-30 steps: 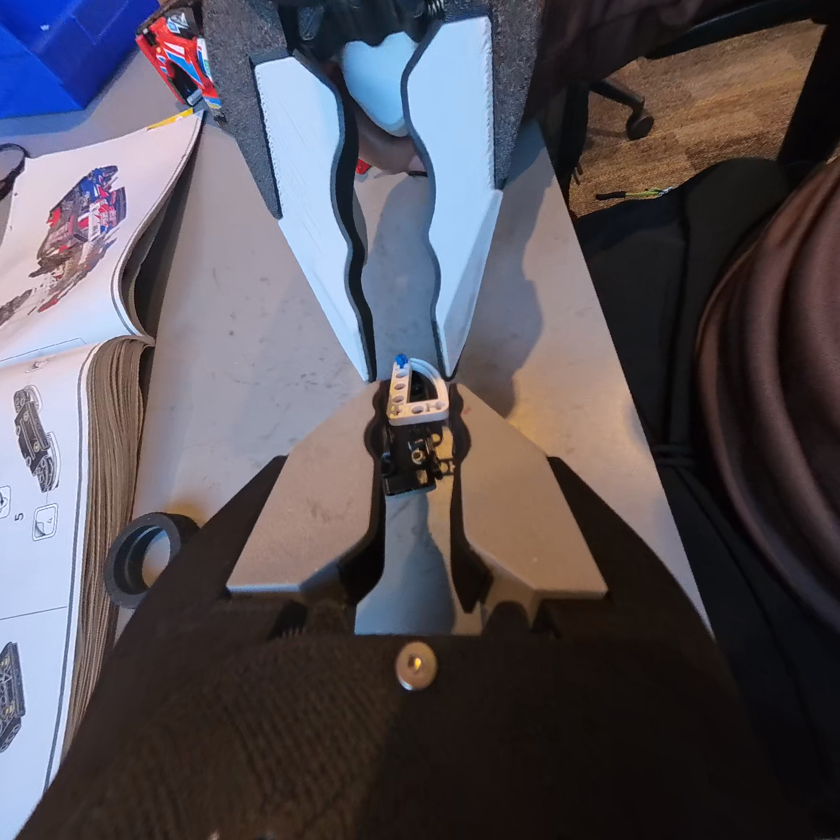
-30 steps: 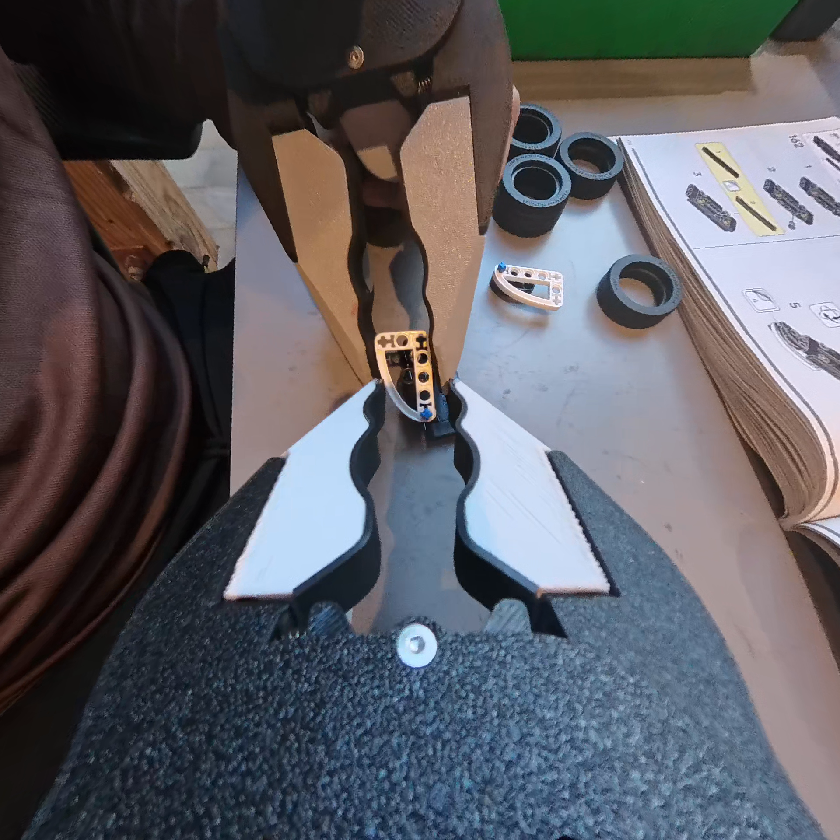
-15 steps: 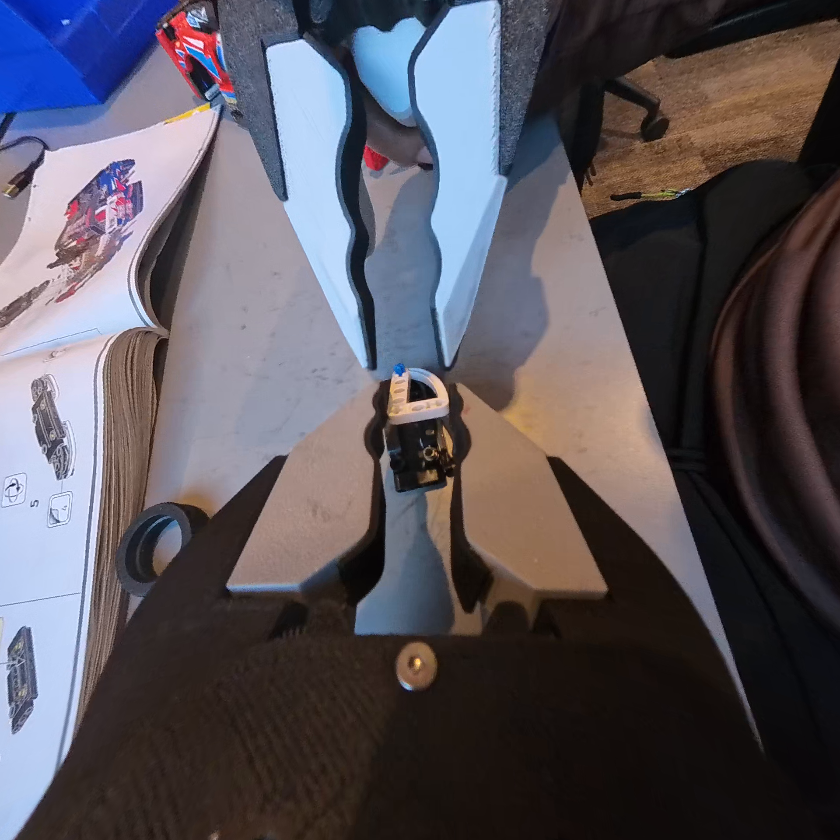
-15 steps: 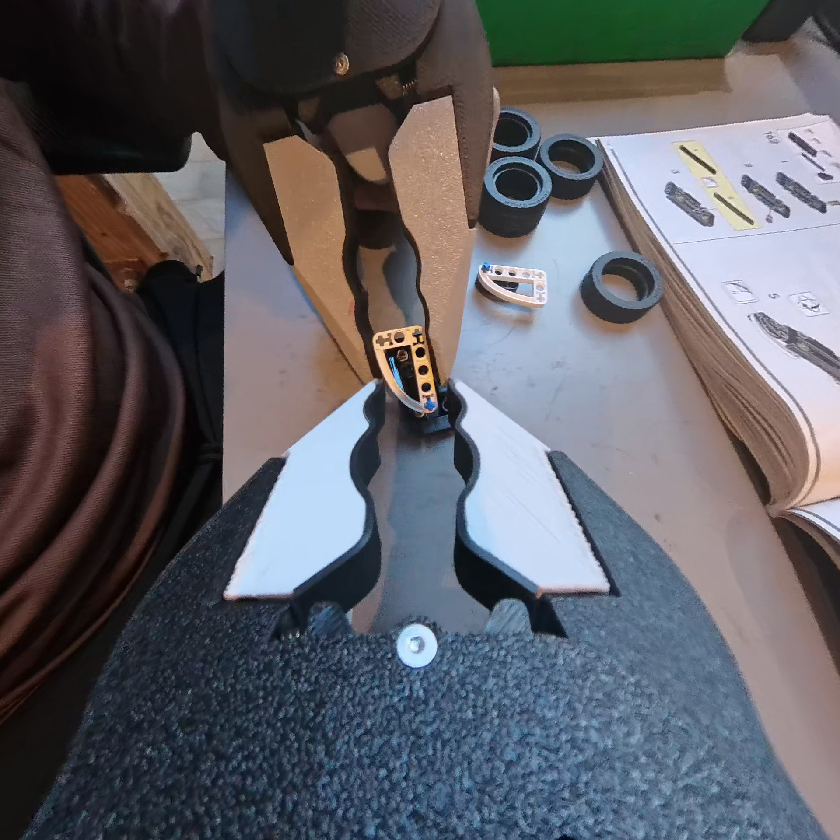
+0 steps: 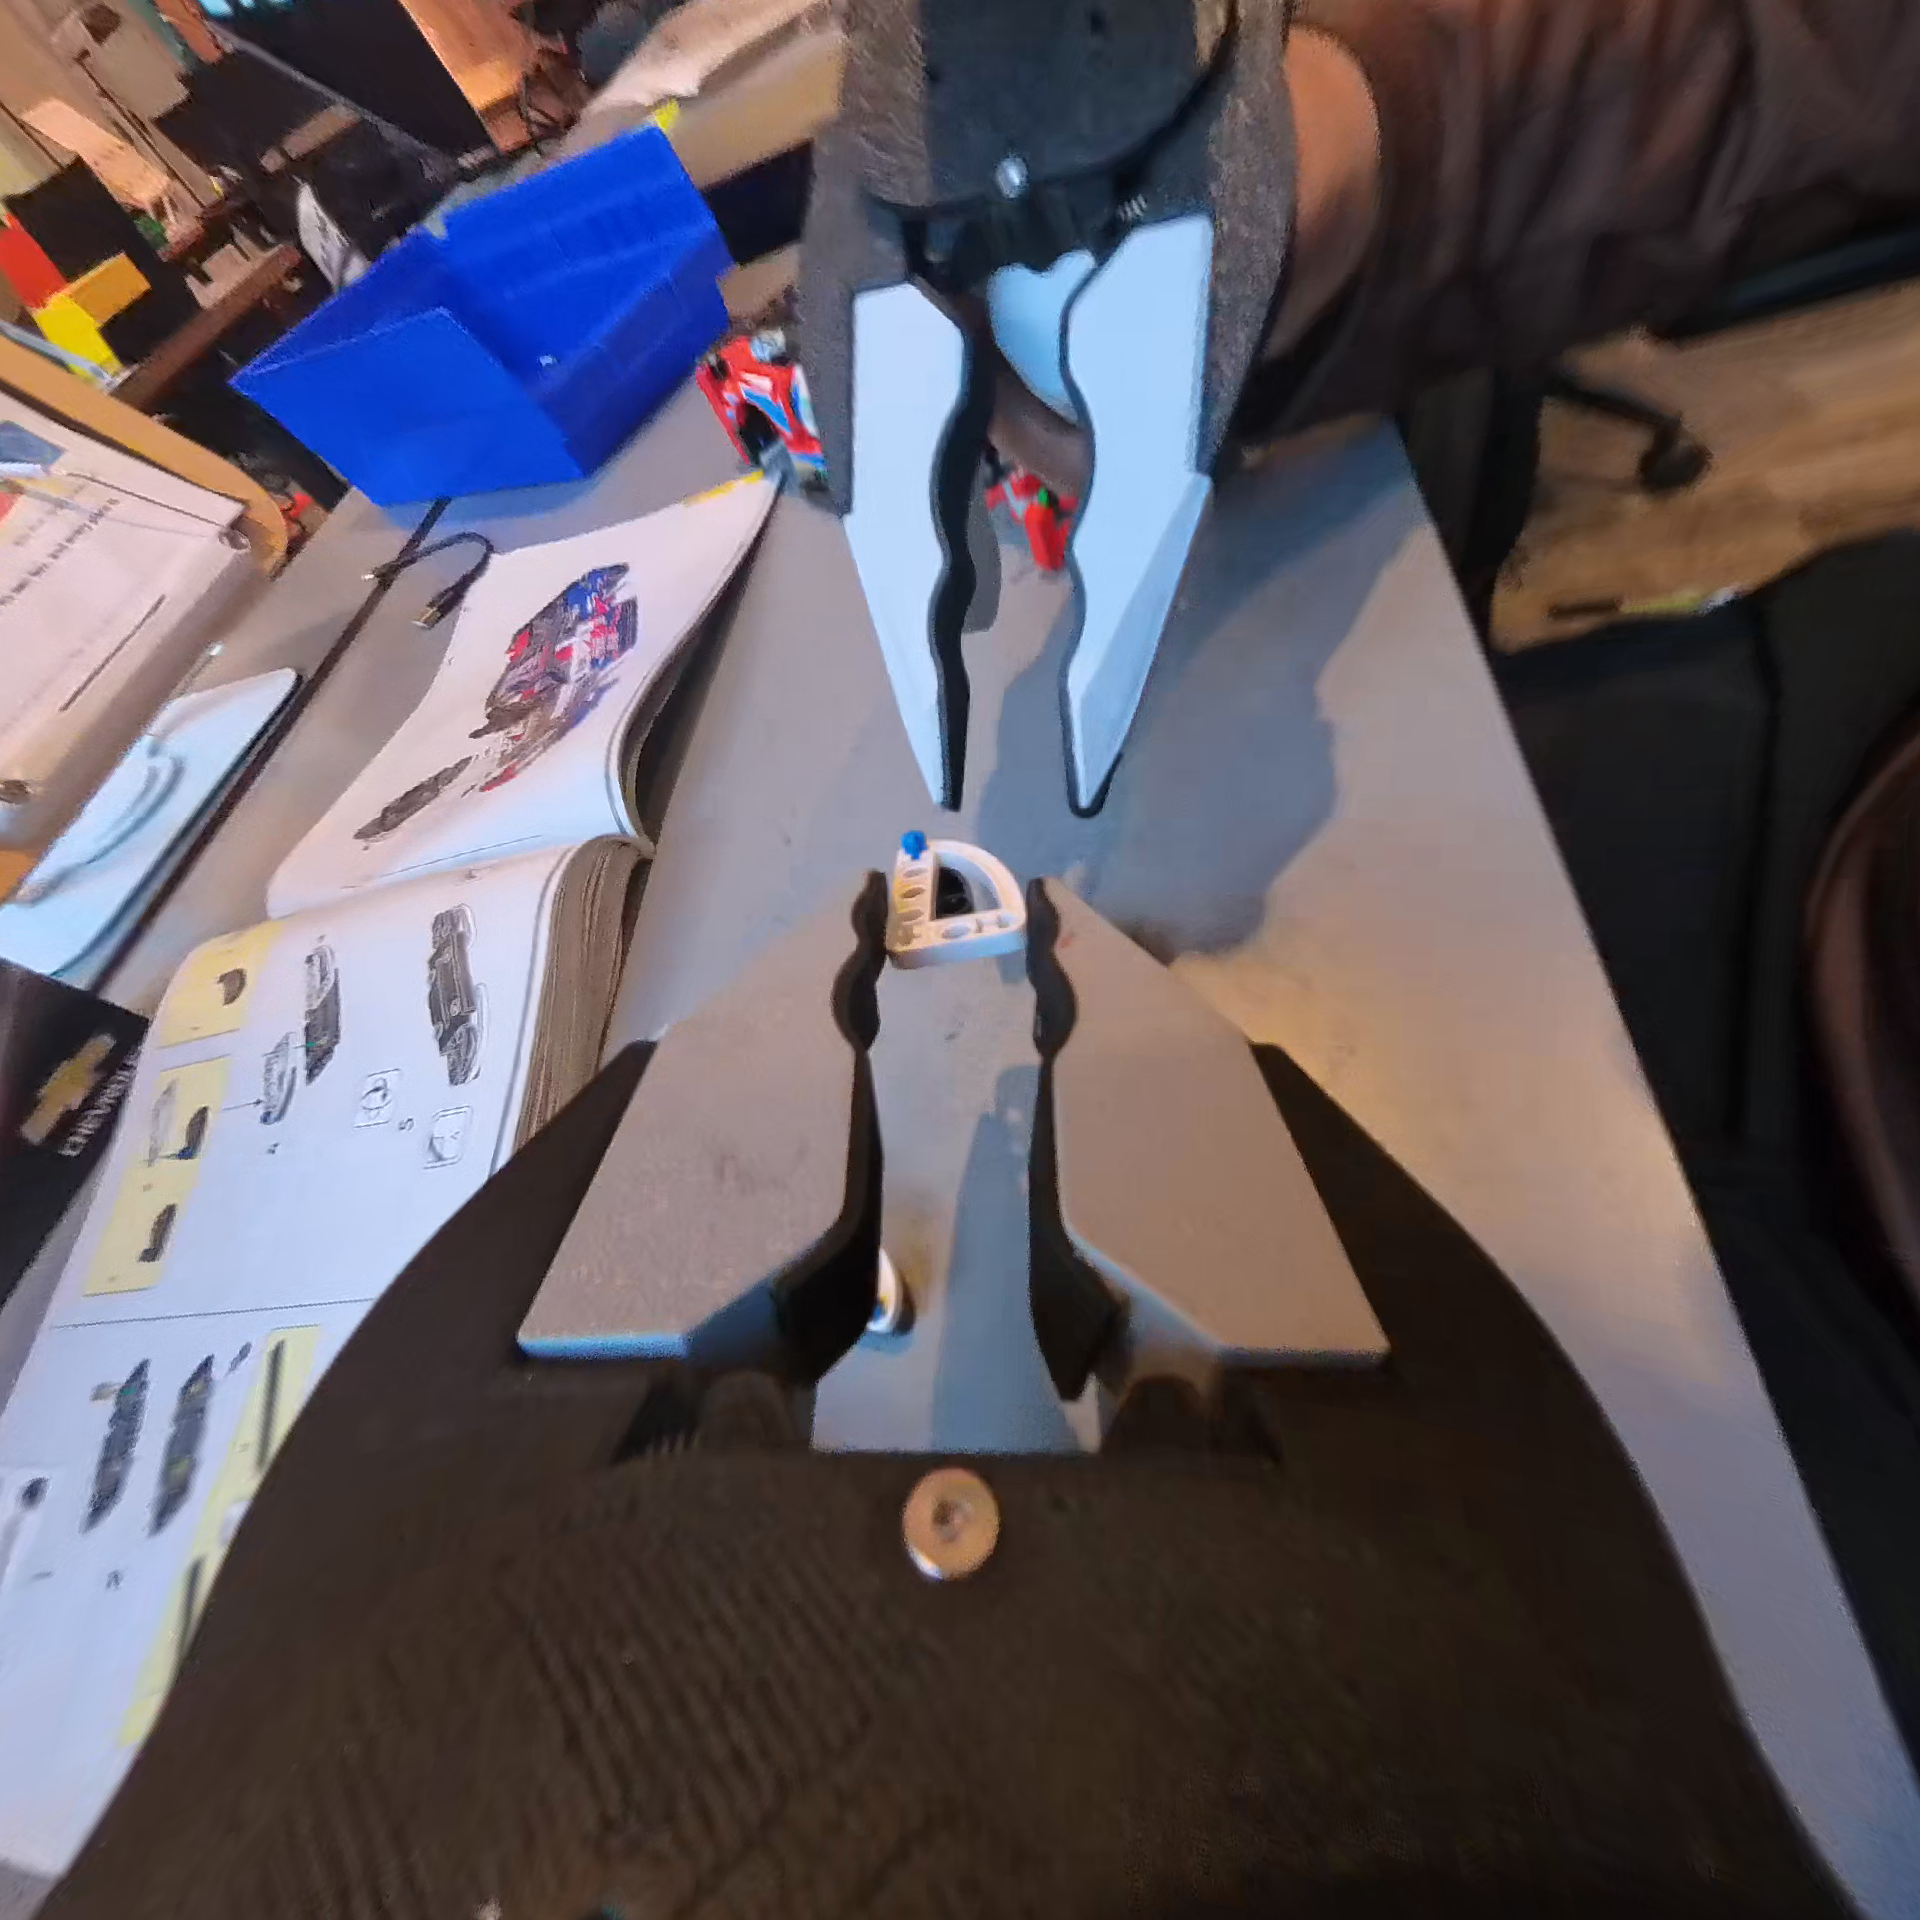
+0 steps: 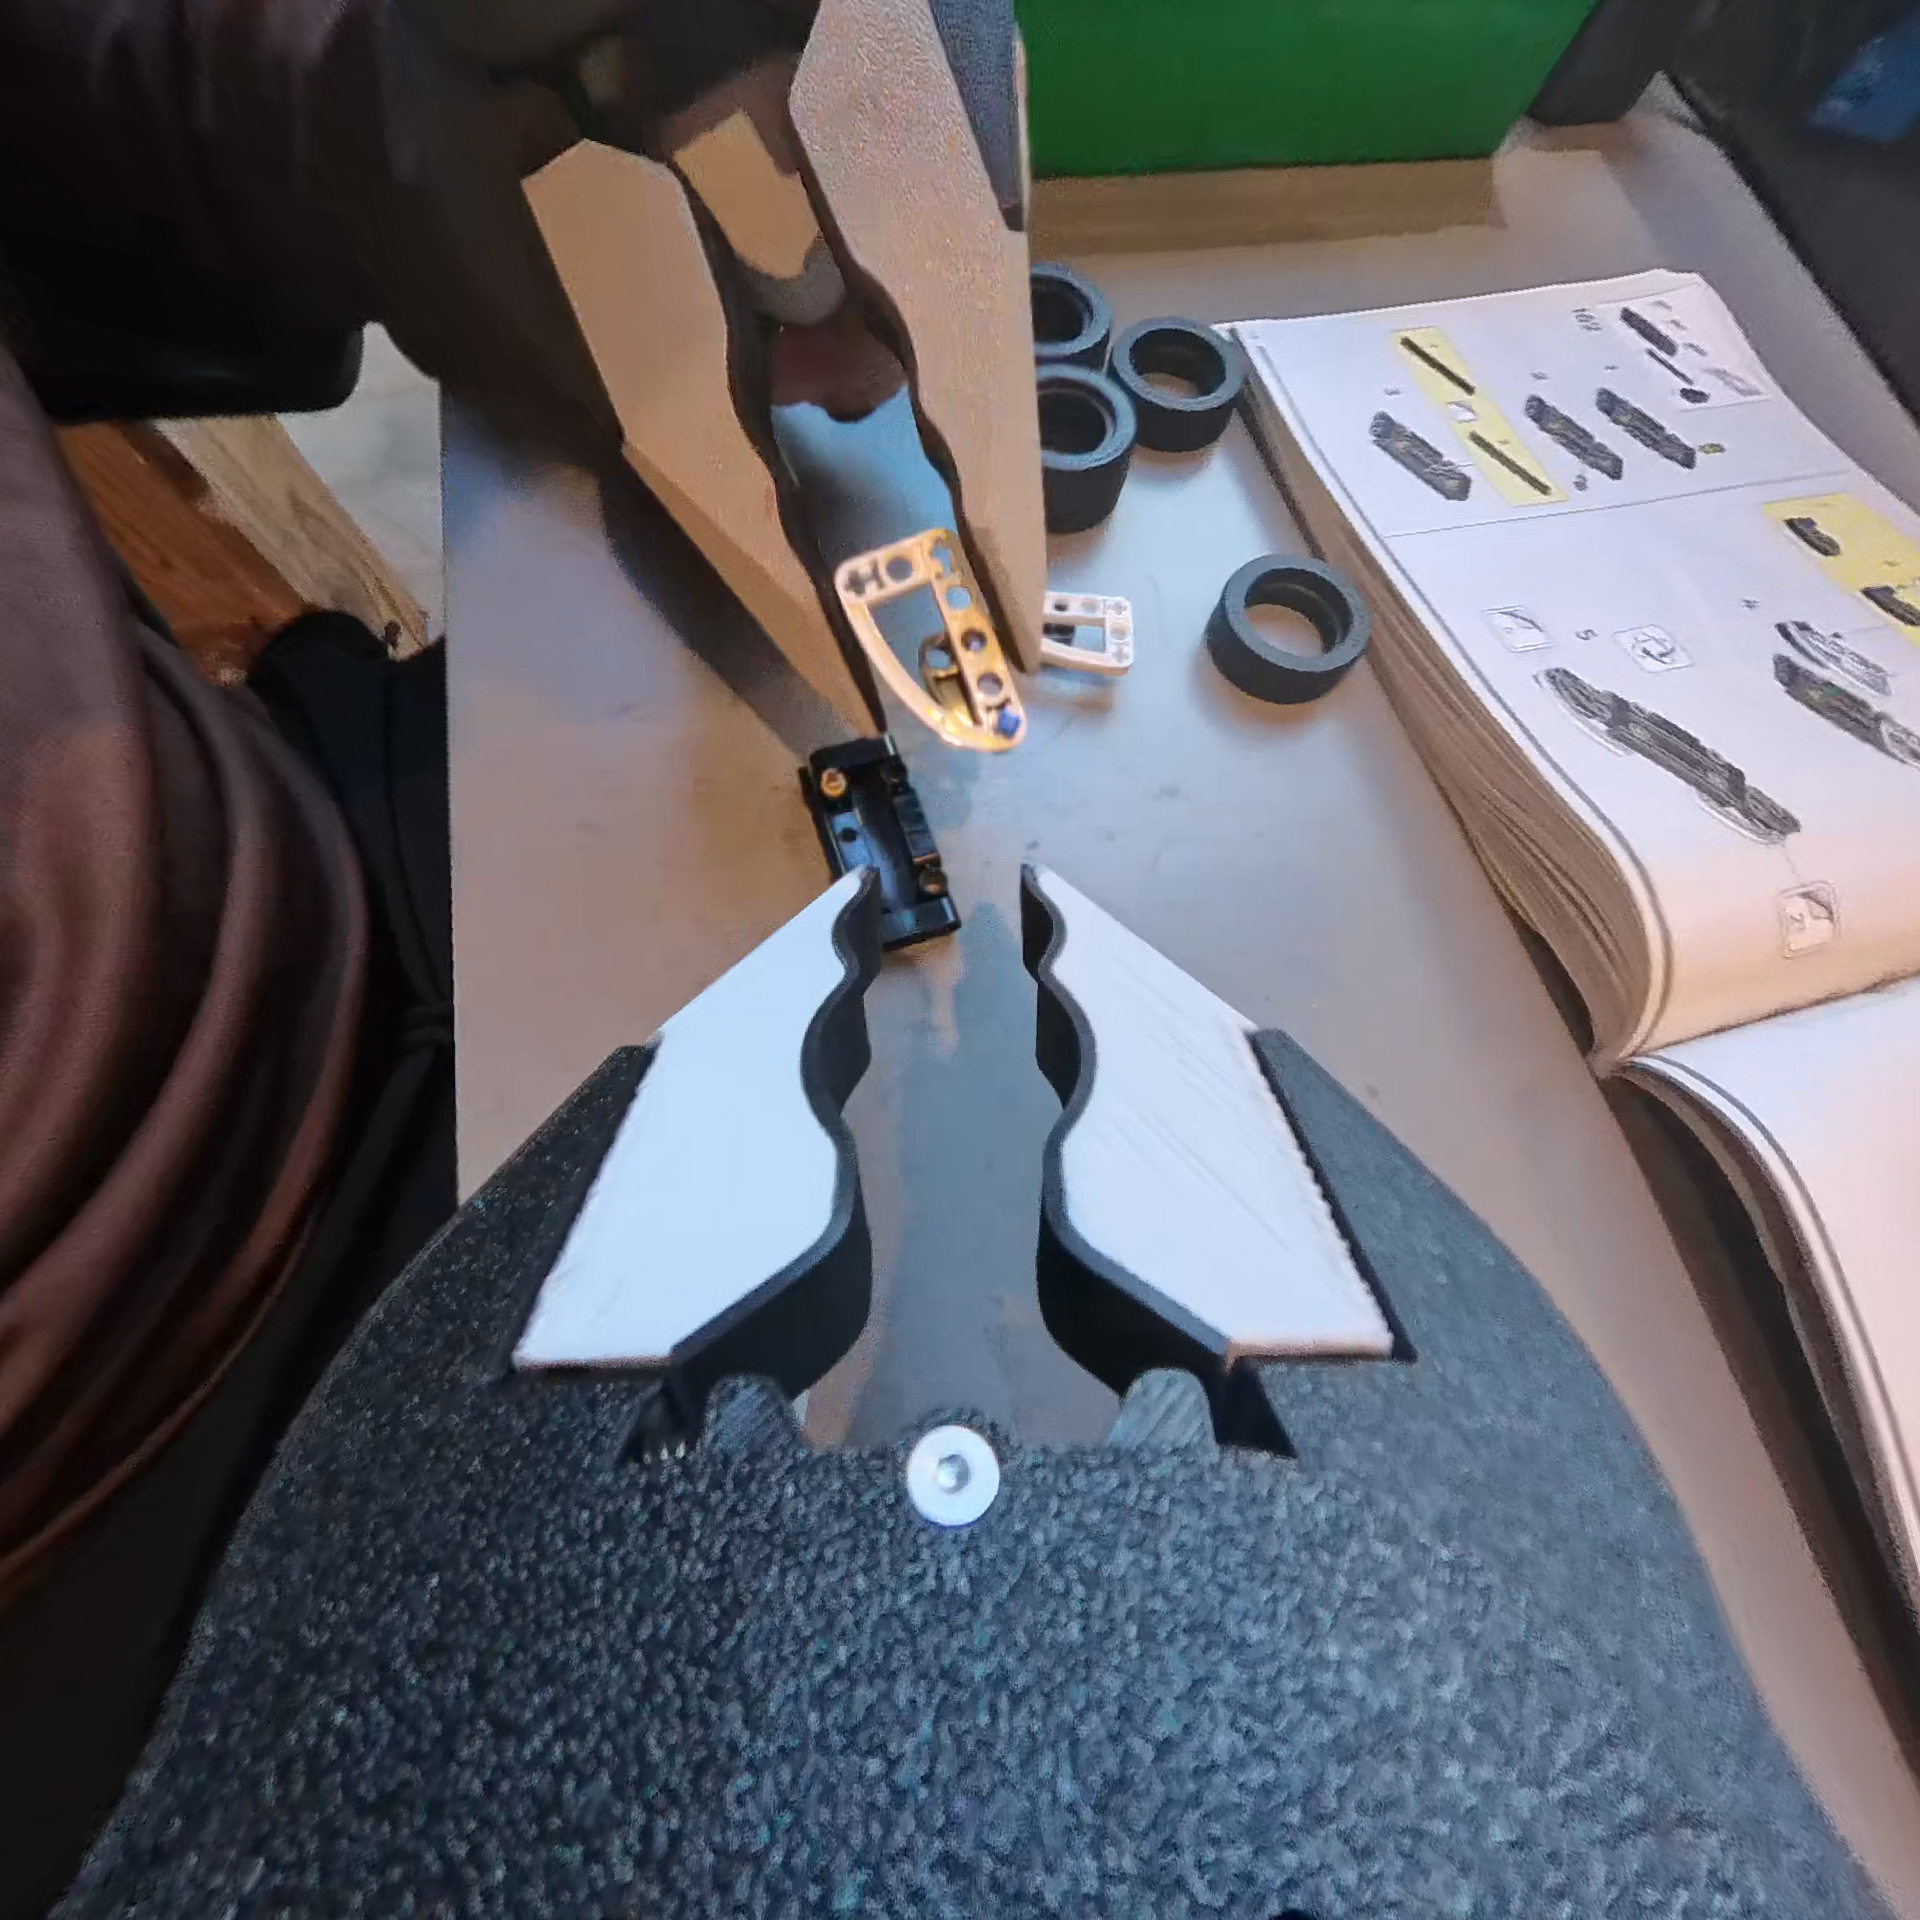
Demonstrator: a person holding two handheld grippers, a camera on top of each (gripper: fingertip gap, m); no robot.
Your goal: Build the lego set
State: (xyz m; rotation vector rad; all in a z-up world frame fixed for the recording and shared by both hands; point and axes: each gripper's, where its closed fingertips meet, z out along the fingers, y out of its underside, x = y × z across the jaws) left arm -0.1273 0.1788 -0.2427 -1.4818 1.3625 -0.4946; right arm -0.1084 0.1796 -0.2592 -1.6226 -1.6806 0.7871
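Note:
My left gripper (image 5: 953,904) is shut on a white curved Lego frame (image 5: 951,914) with a blue pin at its far end, held at the fingertips above the grey table (image 5: 1299,852). In the right wrist view the left gripper (image 6: 951,686) shows farther off with the white frame (image 6: 925,634) in it. A small black Lego block (image 6: 883,842) lies on the table by my right gripper's left fingertip, partly hidden by it. My right gripper (image 6: 945,883) is open and empty. It faces the left one across a short gap and also shows in the left wrist view (image 5: 1018,805).
A second white frame (image 6: 1086,629) and several black tyres (image 6: 1288,629) lie beyond the left gripper. An open instruction book (image 6: 1558,623) lies beside them. A blue bin (image 5: 499,343) and a red model car (image 5: 764,400) stand farther back. The table edge (image 6: 447,727) is close, with a person's brown clothing past it. The grippers are tip to tip, or close to it.
The two grippers have drawn apart. The black block has come off the white frame and now lies on the table. The left gripper keeps the white frame.

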